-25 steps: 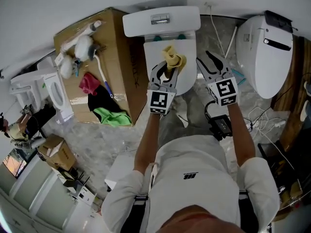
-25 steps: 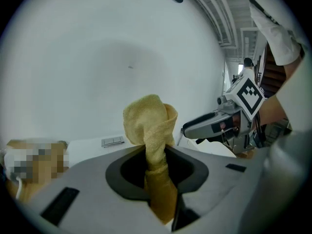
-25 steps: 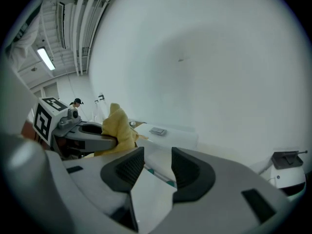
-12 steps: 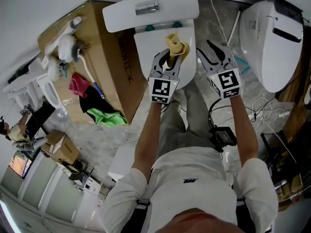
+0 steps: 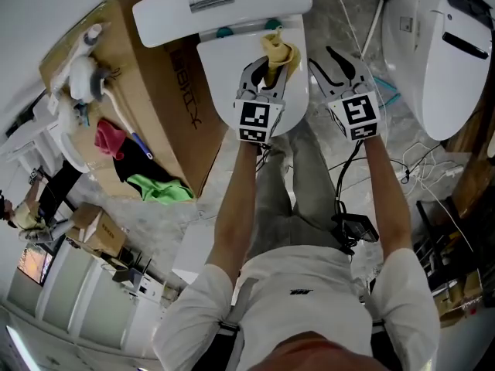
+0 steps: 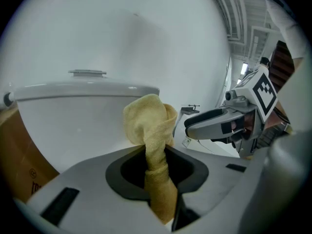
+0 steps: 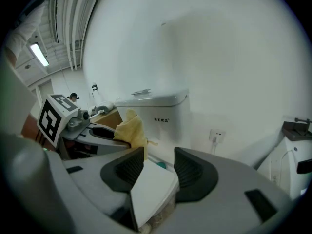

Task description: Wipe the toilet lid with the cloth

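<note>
The white toilet has its tank [image 5: 220, 2] at the top of the head view and its closed lid [image 5: 224, 83] below it. My left gripper [image 5: 271, 66] hangs over the lid's back right part, shut on a bunched yellow cloth [image 5: 277, 51]. In the left gripper view the cloth [image 6: 151, 130] stands up between the jaws, in front of the tank [image 6: 83, 111]. My right gripper [image 5: 340, 62] is open beside the lid's right edge and holds nothing. In the right gripper view its jaws [image 7: 160, 167] stand apart above the lid's white edge [image 7: 151, 191], with the cloth [image 7: 130, 128] to the left.
A cardboard box [image 5: 186, 122] stands left of the toilet, bearing a brush [image 5: 116, 122] and red, black and green cloths. A second white toilet [image 5: 433, 60] stands at the right. Cables [image 5: 418, 184] and a black device [image 5: 357, 226] lie on the marble floor.
The left gripper has carried the cloth along the lid toward the tank. The right gripper has moved forward beside it, still open. The head view has swung left.
</note>
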### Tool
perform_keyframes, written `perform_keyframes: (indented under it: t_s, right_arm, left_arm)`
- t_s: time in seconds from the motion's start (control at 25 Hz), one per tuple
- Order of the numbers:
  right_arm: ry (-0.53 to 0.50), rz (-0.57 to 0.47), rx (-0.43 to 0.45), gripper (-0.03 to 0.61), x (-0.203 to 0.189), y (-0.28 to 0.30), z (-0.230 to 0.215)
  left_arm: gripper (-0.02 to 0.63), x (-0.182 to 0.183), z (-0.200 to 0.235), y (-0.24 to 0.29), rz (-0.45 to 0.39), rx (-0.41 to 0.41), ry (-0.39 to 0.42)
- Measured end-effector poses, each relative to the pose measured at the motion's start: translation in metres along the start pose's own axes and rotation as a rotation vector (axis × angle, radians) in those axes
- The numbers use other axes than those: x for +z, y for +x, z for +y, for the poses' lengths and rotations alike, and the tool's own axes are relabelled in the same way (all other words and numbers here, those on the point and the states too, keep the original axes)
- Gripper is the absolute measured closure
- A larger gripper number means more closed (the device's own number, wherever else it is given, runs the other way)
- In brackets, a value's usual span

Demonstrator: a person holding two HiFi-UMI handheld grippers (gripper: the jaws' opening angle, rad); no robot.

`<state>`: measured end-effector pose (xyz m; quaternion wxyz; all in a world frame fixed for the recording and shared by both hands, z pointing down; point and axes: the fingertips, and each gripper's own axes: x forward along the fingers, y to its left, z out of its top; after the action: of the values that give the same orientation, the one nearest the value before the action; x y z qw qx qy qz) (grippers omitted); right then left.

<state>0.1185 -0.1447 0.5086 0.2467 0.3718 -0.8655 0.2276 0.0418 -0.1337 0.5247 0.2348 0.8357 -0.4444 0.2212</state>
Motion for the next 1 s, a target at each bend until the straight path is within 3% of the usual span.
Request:
perform_keyframes:
  t_s: [0.56,1.0]
  right_arm:
    - [0.043,0.038,-0.038,0.377,-0.080,0.031,-0.016]
    - [0.120,0.047,-0.090,0.357,-0.104,0.066,-0.046]
  left_arm:
    - [0.512,-0.068,-0.017,0.087,0.066,-0.113,0.003]
    - [0.512,-0.109,-0.013,0.126,0.115,-0.148,-0.021]
